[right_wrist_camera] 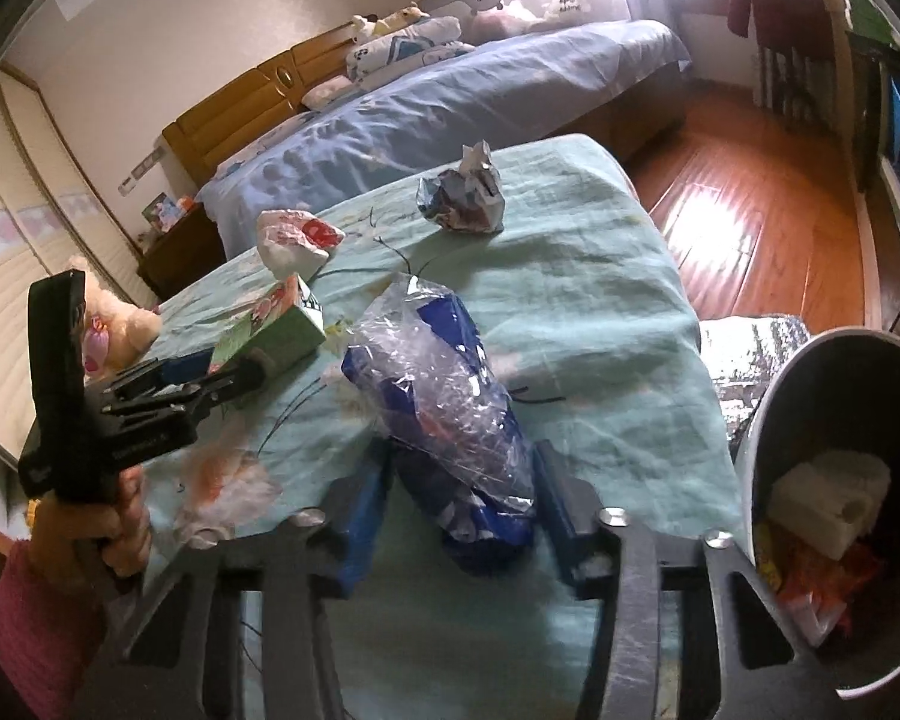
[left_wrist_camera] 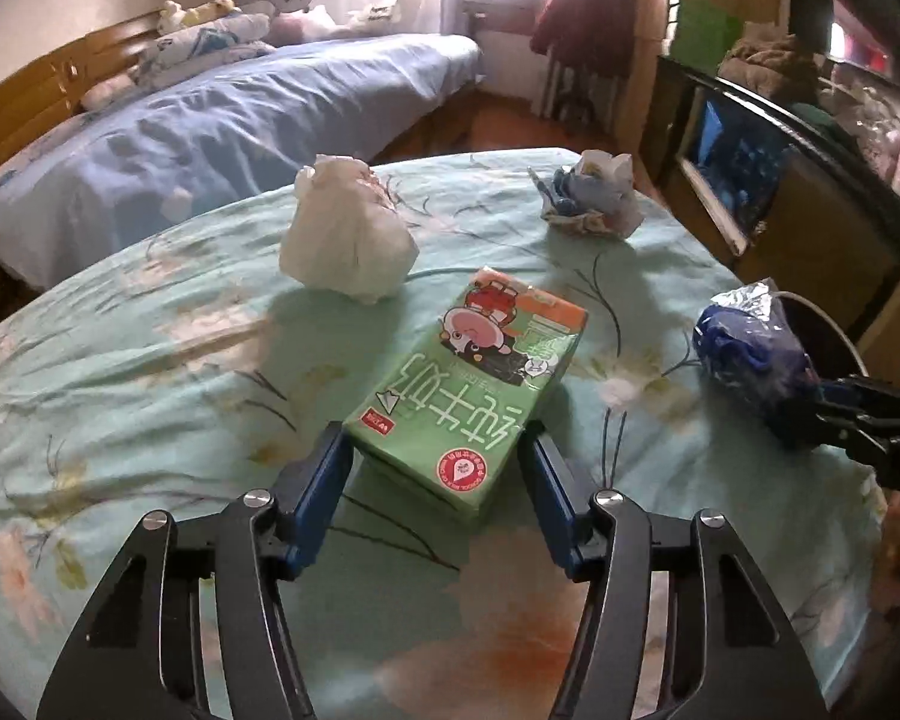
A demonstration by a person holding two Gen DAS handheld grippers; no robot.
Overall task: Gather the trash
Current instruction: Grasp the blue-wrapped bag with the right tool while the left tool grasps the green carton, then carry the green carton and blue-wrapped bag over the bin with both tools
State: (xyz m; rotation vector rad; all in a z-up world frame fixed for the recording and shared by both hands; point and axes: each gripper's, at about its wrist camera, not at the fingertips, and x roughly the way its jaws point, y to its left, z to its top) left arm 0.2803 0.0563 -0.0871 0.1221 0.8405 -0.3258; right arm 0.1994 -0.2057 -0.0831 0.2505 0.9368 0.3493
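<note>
A green milk carton [left_wrist_camera: 474,384] lies flat on the teal flowered tablecloth [left_wrist_camera: 150,360]. My left gripper [left_wrist_camera: 438,450] is open, its blue pads on either side of the carton's near end. A crumpled blue and clear plastic wrapper [right_wrist_camera: 444,414] is held between the blue pads of my right gripper [right_wrist_camera: 459,480], which is shut on it; it also shows in the left wrist view [left_wrist_camera: 750,354]. A white crumpled bag [left_wrist_camera: 348,240] and a crumpled paper wad [left_wrist_camera: 594,195] lie farther back on the table. The carton shows in the right wrist view [right_wrist_camera: 270,330].
A round bin [right_wrist_camera: 840,510] with trash inside stands just right of the table. A bed with blue sheets [left_wrist_camera: 222,120] lies behind the table. Dark cabinets [left_wrist_camera: 780,180] stand on the right. A wooden floor [right_wrist_camera: 750,210] runs beyond the table's right edge.
</note>
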